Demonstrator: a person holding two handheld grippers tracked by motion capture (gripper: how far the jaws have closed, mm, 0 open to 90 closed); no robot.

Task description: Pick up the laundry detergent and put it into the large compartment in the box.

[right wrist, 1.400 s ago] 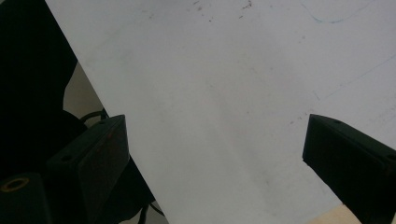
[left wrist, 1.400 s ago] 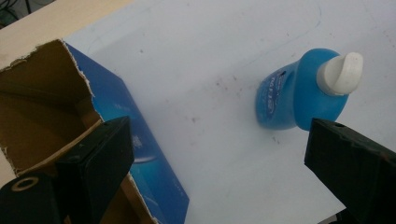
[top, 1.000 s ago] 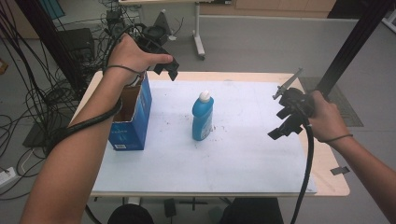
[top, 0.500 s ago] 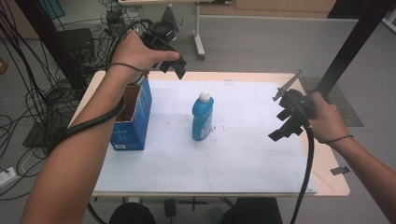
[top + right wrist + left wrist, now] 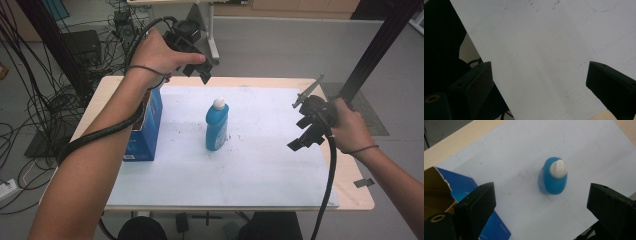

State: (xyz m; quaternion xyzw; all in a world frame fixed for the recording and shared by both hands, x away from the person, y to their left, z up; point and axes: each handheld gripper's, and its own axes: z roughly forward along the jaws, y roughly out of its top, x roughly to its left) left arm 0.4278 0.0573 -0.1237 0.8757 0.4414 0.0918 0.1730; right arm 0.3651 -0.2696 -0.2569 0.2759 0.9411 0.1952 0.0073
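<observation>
A blue bottle with a white cap point(image 5: 217, 125) stands upright on the white sheet point(image 5: 260, 160) near the table's middle. My left gripper point(image 5: 198, 67) hovers high over the table's far edge, open and empty, up and left of the bottle. Seen from the left gripper view, the bottle point(image 5: 554, 176) lies between the two spread jaws, far below them. An open blue cardboard box point(image 5: 145, 125) stands at the table's left, under the left forearm; its torn flap point(image 5: 439, 185) is visible. My right gripper point(image 5: 303, 139) is open over the sheet's right side, holding nothing.
The wooden table point(image 5: 357, 192) shows bare edges around the sheet. Cables and equipment lie on the floor at the left point(image 5: 40, 100). A black post point(image 5: 372, 50) rises at the far right. The right gripper view shows the white sheet point(image 5: 549, 50) and its front edge.
My left gripper has moved right, from above the box toward the space behind the bottle. The right gripper has stayed put.
</observation>
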